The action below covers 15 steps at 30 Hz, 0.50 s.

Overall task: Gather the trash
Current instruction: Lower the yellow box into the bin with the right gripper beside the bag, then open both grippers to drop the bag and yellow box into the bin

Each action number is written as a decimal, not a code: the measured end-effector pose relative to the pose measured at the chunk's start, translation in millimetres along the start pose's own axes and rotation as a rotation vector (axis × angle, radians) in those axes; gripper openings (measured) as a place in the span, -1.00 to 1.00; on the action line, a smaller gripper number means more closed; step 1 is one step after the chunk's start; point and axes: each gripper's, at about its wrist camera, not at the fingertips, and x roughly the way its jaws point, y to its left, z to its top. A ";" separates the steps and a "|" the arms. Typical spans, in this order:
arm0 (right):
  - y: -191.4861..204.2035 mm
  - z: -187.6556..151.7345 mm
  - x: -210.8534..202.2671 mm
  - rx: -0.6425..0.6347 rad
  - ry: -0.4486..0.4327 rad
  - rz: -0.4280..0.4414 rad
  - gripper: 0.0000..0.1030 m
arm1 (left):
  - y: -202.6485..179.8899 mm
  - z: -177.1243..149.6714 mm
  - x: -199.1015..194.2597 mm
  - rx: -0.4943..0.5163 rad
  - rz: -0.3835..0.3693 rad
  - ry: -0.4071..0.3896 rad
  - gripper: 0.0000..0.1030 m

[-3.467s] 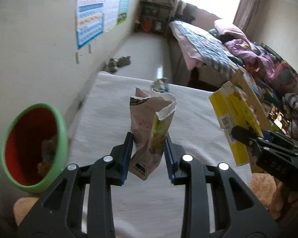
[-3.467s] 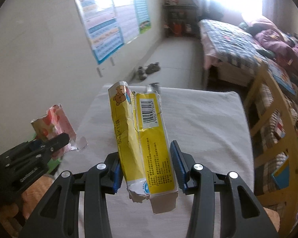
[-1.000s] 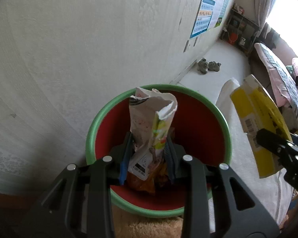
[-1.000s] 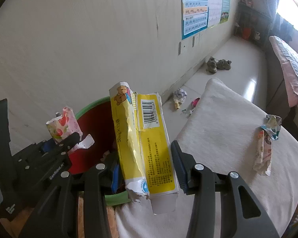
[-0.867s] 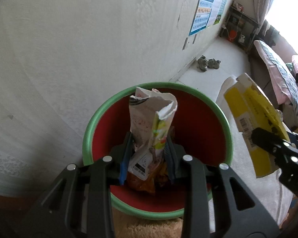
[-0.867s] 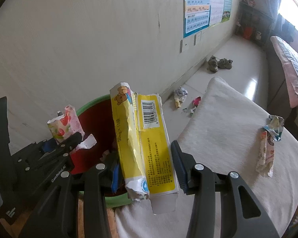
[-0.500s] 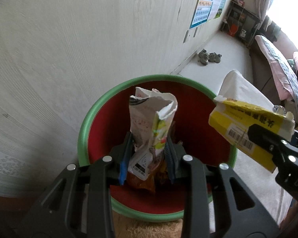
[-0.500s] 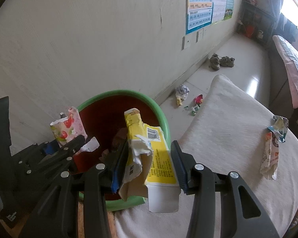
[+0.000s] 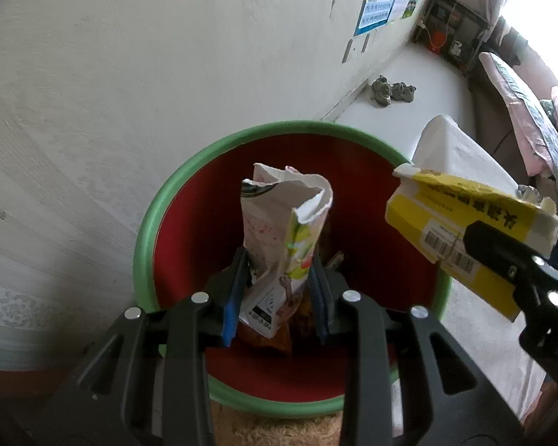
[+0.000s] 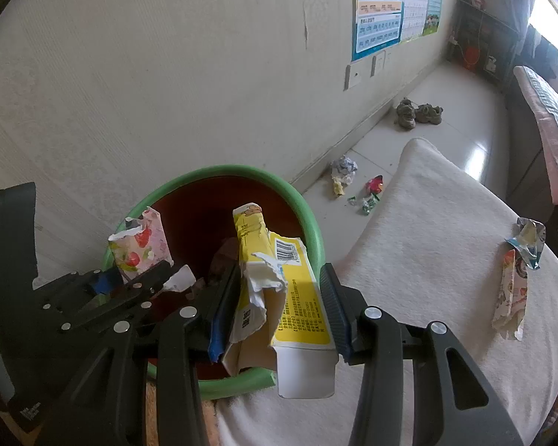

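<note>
My left gripper [image 9: 275, 297] is shut on a torn white and pink snack packet [image 9: 282, 238], held upright over the mouth of the green-rimmed red bin [image 9: 148, 223]. The same packet [image 10: 139, 247] shows at the left of the right wrist view. My right gripper [image 10: 275, 310] is shut on a torn yellow carton [image 10: 282, 297] with a barcode, tilted over the bin's [image 10: 308, 219] near rim. From the left wrist view the carton [image 9: 461, 230] juts in from the right above the rim. Orange wrappers [image 9: 271, 338] lie in the bin's bottom.
The bin stands against a pale wall, beside a white cloth-covered table [image 10: 446, 230]. One crumpled wrapper [image 10: 517, 278] lies on the cloth at right. Scraps of litter [image 10: 353, 182] and a pair of shoes [image 10: 416, 113] are on the floor. A bed [image 9: 528, 119] is beyond.
The left gripper has sunk closer to the bin with its packet. The yellow carton in the right gripper has tipped from upright to leaning over the bin's rim.
</note>
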 end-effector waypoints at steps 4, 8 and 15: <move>1.6 0.4 1.8 -0.001 0.002 0.007 -0.12 | -1.3 -0.1 2.6 0.000 0.001 0.009 -0.40; 2.1 1.1 2.7 0.003 0.004 0.016 -0.10 | -0.5 -0.3 7.8 -0.006 -0.002 0.028 -0.40; 2.2 1.3 3.5 0.003 0.003 0.017 -0.08 | -0.8 -1.5 10.7 -0.004 0.010 0.045 -0.34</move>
